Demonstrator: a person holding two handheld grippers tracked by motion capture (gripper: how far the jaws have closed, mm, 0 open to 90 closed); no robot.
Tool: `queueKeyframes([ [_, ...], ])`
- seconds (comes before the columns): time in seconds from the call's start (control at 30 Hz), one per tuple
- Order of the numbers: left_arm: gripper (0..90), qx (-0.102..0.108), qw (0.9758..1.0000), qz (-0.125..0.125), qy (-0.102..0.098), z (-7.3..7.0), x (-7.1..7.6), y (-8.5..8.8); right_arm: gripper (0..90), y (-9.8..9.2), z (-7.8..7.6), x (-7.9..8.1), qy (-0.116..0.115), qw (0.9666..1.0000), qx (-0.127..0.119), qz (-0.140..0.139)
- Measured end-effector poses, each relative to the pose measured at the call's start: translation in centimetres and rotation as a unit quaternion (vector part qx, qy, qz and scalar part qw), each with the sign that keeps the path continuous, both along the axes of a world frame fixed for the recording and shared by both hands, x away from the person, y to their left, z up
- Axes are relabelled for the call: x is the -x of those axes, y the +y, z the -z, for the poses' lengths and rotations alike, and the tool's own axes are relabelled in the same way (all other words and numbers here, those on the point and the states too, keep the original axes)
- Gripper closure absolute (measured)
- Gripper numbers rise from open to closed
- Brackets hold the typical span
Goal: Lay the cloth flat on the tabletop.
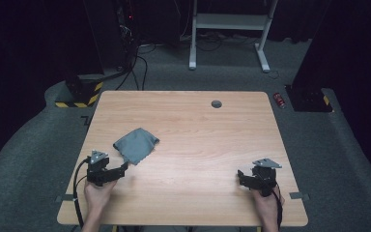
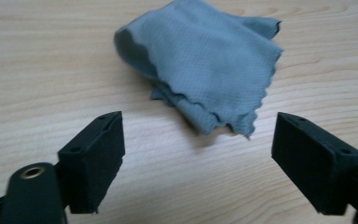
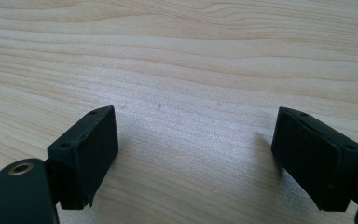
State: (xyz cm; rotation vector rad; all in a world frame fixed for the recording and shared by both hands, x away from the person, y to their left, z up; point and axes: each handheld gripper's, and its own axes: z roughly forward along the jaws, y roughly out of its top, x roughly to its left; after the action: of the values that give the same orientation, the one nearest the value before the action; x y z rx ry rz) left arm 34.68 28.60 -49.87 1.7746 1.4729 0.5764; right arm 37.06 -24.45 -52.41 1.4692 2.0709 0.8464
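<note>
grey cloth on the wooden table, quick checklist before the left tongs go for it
1. Left tongs open: ok, jaws wide apart.
2. Crumpled grey cloth ahead of the left tongs: ok, near edge just beyond the jaw tips.
3. Cloth untouched by the jaws: ok.
4. Right tongs open and off the cloth: ok, over bare light wooden table.
5. Cloth's layer count: cannot tell.

1 grey cloth (image 1: 136, 145); 2 grippers: left (image 1: 123, 168), right (image 1: 240, 175); 1 table (image 1: 198, 145).
</note>
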Motion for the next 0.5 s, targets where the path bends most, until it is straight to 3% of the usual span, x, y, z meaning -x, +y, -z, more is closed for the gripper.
queueKeyframes([
  [0.5,21.3,-0.029,0.9990,0.034,0.008,-1.3,-2.9,-3.2,14.5,0.0,0.0,0.0,0.000,1.0000,0.001,-0.001],
])
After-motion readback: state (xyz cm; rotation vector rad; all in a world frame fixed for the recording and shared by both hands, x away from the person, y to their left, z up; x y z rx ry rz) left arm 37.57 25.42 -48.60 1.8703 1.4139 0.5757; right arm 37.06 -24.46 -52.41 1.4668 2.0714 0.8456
